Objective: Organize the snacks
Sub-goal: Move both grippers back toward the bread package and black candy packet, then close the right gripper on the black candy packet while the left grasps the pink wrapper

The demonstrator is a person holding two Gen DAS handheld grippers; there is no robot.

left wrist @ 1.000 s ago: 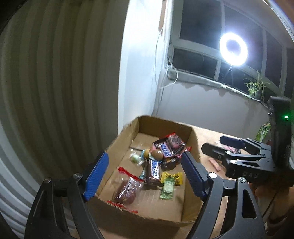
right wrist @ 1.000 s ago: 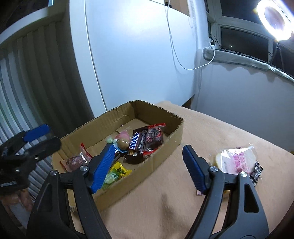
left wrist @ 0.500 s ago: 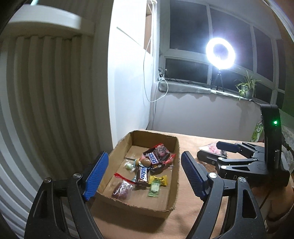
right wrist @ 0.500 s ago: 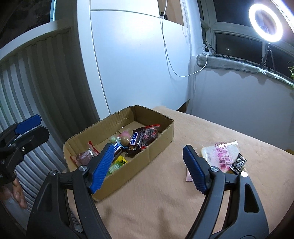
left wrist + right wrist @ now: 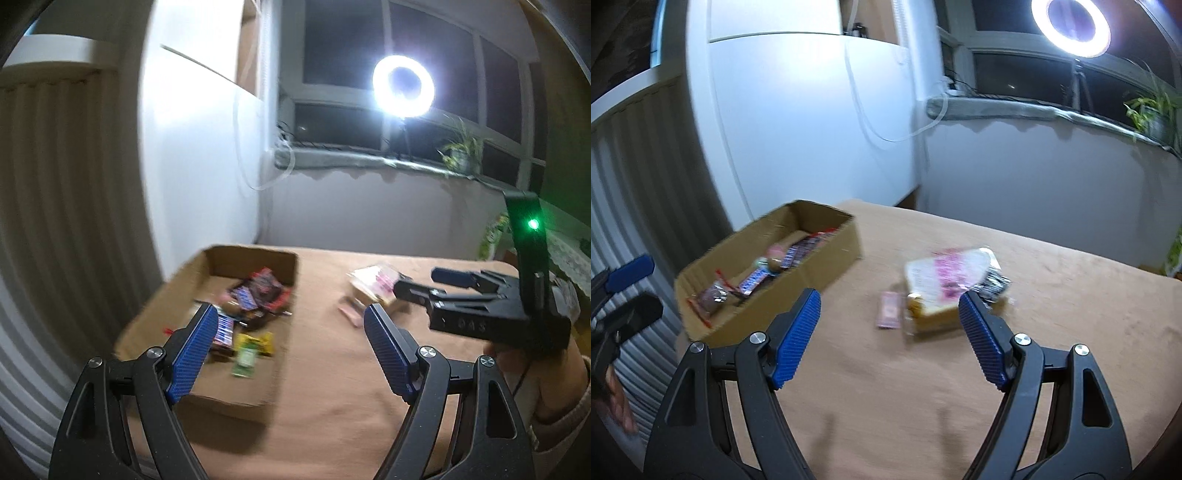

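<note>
Both tools, left (image 5: 288, 347) and right (image 5: 888, 332), spread and empty; motion blur smears snack labels in the cardboard box (image 5: 834, 266).

Black claws with blue ribbed pads

Each left claw (image 5: 286, 347) and right claw (image 5: 888, 336) arm carries silver screws; the right's body shows a green light, above a beige knit cuff (image 5: 565, 413).

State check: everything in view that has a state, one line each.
left gripper: open, nothing between the fingers
right gripper: open, empty
cardboard box: open top, holds several wrapped snacks
bread packet: on the table outside the box, sealed or not unclear
small pink packet: flat on the table beside the bread packet
ring light: on
</note>
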